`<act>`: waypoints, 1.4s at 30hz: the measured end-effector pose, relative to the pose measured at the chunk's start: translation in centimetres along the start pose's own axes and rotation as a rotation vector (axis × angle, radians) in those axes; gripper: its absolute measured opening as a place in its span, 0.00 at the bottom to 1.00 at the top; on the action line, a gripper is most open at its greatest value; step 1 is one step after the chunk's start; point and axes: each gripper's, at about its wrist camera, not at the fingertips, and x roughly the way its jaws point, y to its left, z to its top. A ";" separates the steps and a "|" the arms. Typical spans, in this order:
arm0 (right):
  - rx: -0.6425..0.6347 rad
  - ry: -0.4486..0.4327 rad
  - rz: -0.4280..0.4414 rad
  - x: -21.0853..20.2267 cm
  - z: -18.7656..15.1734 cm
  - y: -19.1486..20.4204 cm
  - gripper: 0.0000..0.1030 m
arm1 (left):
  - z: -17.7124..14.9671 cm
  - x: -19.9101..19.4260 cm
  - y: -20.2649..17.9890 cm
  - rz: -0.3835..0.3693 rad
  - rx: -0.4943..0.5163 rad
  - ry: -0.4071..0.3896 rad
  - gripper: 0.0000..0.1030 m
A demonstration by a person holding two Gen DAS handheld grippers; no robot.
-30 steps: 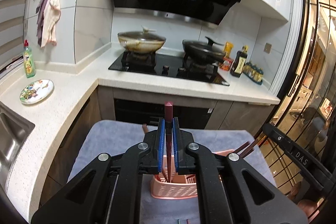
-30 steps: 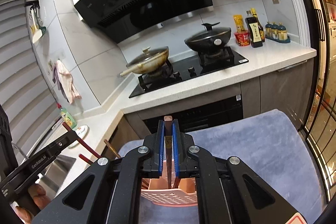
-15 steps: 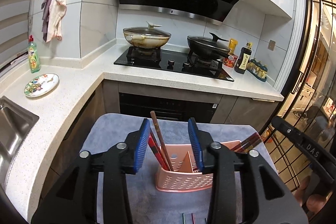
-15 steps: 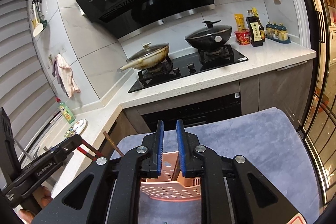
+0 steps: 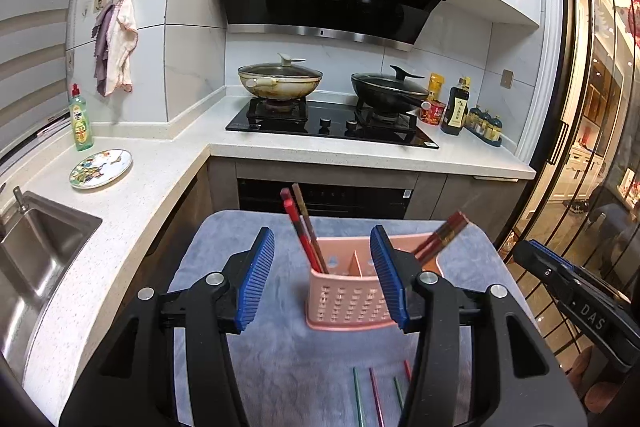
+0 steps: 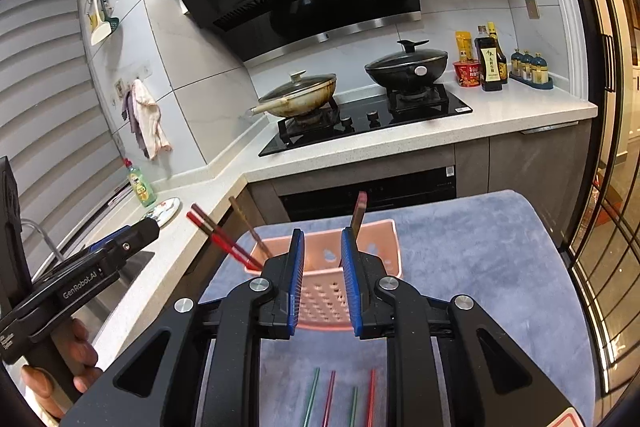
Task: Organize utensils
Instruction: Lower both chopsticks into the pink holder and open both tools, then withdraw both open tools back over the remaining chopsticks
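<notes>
On the grey cloth-covered surface (image 5: 280, 359) before the kitchen counter stands a pink perforated utensil caddy (image 5: 348, 301), upright and split by a divider. Its left compartment holds red and brown chopsticks (image 5: 304, 231) leaning left; its right one holds dark red chopsticks (image 5: 442, 235) leaning right. The left tongs (image 5: 322, 277) have just been opening and stand released, blue pads apart, nothing between them, the caddy just beyond. The right tongs (image 6: 322, 281) have also just been opening, to a narrower gap, and grip nothing; a dark chopstick (image 6: 357, 215) rises from the caddy behind them. Thin green and red sticks (image 6: 340, 401) lie loose on the cloth nearer the cameras.
</notes>
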 end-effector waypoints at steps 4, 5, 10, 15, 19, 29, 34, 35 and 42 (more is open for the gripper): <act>-0.008 0.003 -0.005 -1.6 -1.1 0.0 0.22 | -1.2 -1.5 0.0 0.004 0.011 0.003 0.46; -0.008 0.006 -0.006 -1.8 -1.3 0.1 0.23 | -1.6 -1.8 0.0 0.004 0.015 0.007 0.46; -0.015 0.016 -0.021 -3.8 -3.2 -0.2 0.23 | -3.9 -3.1 -0.2 0.007 0.038 0.041 0.46; -0.033 0.052 -0.036 -5.1 -6.1 -0.2 0.23 | -6.6 -4.0 0.1 0.001 0.029 0.078 0.46; -0.055 0.085 -0.056 -6.0 -8.5 -0.3 0.23 | -9.1 -4.4 0.0 0.007 0.037 0.117 0.46; -0.090 0.186 -0.086 -7.1 -14.6 -0.5 0.25 | -14.4 -5.9 0.5 -0.011 0.019 0.205 0.50; -0.093 0.259 -0.106 -6.8 -18.3 -0.8 0.25 | -17.3 -6.1 0.5 -0.030 0.022 0.267 0.50; -0.092 0.271 -0.106 -6.8 -18.9 -0.8 0.25 | -17.8 -6.1 0.6 -0.032 0.021 0.276 0.50; -0.086 0.362 -0.118 -6.1 -23.5 -1.2 0.25 | -21.4 -6.0 0.2 -0.047 0.027 0.352 0.50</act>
